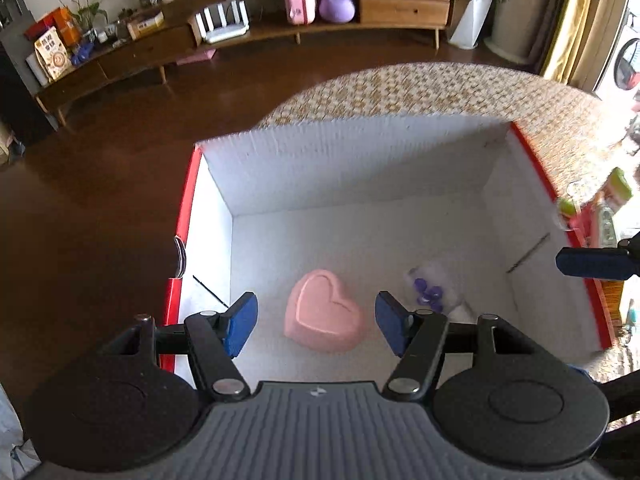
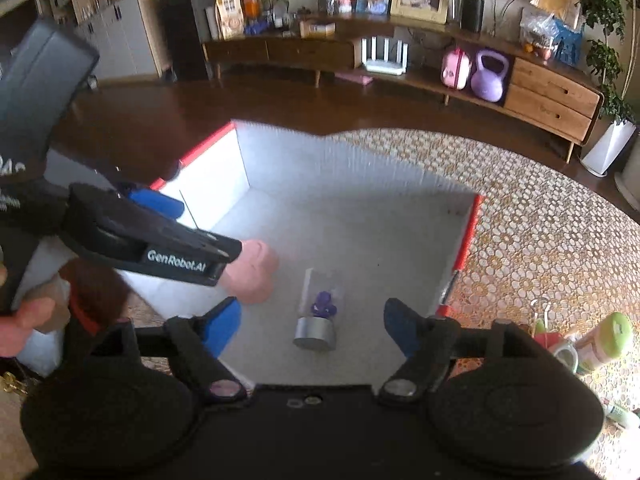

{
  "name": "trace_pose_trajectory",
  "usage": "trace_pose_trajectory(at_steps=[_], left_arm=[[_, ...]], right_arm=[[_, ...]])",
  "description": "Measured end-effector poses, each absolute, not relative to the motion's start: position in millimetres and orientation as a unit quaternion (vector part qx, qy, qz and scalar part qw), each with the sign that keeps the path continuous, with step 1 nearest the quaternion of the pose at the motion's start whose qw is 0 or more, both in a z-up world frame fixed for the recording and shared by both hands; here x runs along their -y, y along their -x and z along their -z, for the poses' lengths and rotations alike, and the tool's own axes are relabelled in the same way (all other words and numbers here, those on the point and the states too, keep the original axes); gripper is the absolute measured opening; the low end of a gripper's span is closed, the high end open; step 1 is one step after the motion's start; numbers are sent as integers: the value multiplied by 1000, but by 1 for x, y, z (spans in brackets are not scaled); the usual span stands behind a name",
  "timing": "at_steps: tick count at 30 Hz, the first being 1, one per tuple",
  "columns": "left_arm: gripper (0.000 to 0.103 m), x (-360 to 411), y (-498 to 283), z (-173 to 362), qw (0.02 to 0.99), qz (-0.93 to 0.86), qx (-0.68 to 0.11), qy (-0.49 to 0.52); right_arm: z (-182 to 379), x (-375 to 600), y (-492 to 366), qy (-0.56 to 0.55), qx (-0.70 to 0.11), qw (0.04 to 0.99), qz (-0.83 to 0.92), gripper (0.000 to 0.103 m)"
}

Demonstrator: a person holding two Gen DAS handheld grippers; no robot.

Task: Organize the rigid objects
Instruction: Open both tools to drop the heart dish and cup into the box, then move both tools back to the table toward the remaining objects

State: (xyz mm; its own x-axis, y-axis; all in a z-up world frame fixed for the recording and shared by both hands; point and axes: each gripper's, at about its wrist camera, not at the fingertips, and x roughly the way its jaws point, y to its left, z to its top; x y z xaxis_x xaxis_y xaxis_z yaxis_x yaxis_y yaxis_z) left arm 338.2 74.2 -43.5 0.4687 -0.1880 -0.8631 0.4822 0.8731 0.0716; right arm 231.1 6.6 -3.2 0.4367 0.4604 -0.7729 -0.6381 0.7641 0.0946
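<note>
Both claws hang spread and empty over the white box (image 1: 360,168). Inside lie a pink heart (image 1: 324,316) and a clear jar (image 2: 318,312), near each other. Left claw (image 1: 316,320); right claw (image 2: 312,328).

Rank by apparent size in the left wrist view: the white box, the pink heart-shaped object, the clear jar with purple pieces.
1. White box with red rim, largest by far.
2. Pink heart-shaped object.
3. Clear jar with purple pieces, smallest, though its transparent outline is hard to trace.
</note>
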Motion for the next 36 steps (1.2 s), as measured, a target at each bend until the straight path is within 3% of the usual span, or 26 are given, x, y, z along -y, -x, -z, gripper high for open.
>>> trace_pose_trajectory(at_steps=[12,16,26,28,36], left_arm=[[65,-68,-285,2,864,233,-427,-127],[72,-63,-266,-5,870,244,-410,-121],[76,-43,-215,-13,875,285,-379,-99],[82,-39,-203,-14,877,290,-372,-91],[82,-16,-159,-7,877,323,-348,-71]], right_arm=[[-32,46,-197,67,-369,863,-340,90],[-35,74,-187,47,-361,869,-335,94],[-37,137,-155,7,-333,885,-326,102],[-35,153,-147,1,-330,889,-317,102],[-22,208,-127,-2,-321,905,-279,102]])
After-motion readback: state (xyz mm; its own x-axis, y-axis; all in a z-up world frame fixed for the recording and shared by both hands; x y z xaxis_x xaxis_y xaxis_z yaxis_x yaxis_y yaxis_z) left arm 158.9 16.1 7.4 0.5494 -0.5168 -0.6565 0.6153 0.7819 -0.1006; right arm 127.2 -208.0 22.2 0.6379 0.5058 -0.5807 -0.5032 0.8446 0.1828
